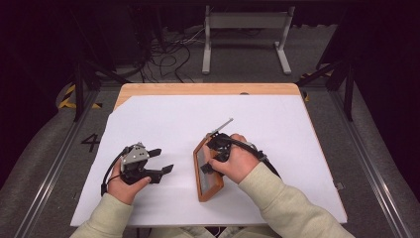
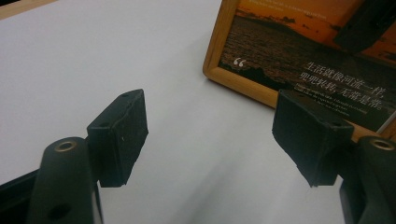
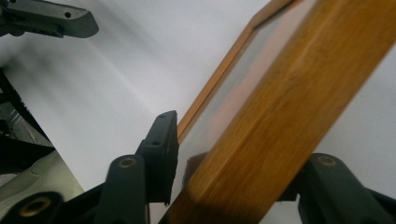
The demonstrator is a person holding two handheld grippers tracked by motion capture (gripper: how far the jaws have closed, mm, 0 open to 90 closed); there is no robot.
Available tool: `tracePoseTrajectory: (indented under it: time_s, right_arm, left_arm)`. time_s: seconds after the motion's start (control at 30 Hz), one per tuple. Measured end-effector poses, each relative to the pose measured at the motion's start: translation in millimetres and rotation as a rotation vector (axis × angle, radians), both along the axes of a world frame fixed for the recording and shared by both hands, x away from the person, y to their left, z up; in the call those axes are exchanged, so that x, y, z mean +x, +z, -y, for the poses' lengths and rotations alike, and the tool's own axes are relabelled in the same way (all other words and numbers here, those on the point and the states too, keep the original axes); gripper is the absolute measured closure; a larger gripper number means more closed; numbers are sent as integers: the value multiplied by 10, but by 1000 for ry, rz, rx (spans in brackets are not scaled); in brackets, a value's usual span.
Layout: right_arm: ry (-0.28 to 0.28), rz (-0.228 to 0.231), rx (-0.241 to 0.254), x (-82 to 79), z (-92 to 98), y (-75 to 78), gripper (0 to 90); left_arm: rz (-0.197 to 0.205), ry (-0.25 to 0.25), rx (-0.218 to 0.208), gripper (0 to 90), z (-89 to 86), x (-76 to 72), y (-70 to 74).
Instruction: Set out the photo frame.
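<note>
We see a wooden table (image 1: 208,89) almost fully covered by a white sheet (image 1: 163,119), with only a strip of wood bare along the far edge. On the sheet, a little right of the middle and toward the near edge, stands a picture frame (image 1: 202,173) with a wooden border. It is tilted up on one long side, its glass facing left.

The right gripper (image 1: 210,163) is clamped on that frame: in the right gripper view its 2 black jaws sit on either side of the thick wooden border (image 3: 275,116), 1 pad against the glass side and the other behind the wood. The right hand (image 1: 235,161) wraps the gripper from the right, and a thin metal rod (image 1: 223,126) sticks out beyond it toward the far edge.

The left gripper (image 1: 161,161) rests near the left part of the sheet, well apart from the frame, held by the left hand (image 1: 126,183). Its jaws stand wide apart with nothing between them, and the left gripper view shows bare white sheet in the gap.

In that view we also read the frame's picture (image 2: 303,51): a dark orange sunset scene with white printed characters and a quotation mark near its corner.
</note>
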State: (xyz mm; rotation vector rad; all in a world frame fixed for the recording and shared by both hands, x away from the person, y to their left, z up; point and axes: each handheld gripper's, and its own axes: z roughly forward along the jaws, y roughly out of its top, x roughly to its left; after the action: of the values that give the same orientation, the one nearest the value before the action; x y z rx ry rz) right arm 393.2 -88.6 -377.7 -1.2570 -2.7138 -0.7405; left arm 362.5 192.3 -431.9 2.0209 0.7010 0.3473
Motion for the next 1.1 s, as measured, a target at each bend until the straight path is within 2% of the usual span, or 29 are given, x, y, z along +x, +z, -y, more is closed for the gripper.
tracePoseTrajectory:
  time_s: [0.13,0.23,0.5,0.63,0.73,1.0,1.1]
  right_arm:
    - [1,4,3,15,15,39,618]
    - [3,10,-8,20,12,50,638]
    - [20,-10,23,61,46,91,701]
    - [47,35,-12,84,92,146,710]
    - [70,47,-20,101,124,188,711]
    - [217,89,-18,195,275,467,712]
    - [334,108,-33,250,296,554,712]
  left_arm:
    - [5,7,-13,270,-18,6,7]
    - [3,12,-22,270,-34,7,10]
    - [4,12,-26,276,-46,10,14]
    - [0,18,-30,276,-50,7,14]
    - [-4,20,-32,276,-51,10,10]
    - [-5,22,-33,276,-52,11,10]
    - [-3,16,-29,276,-52,14,6]
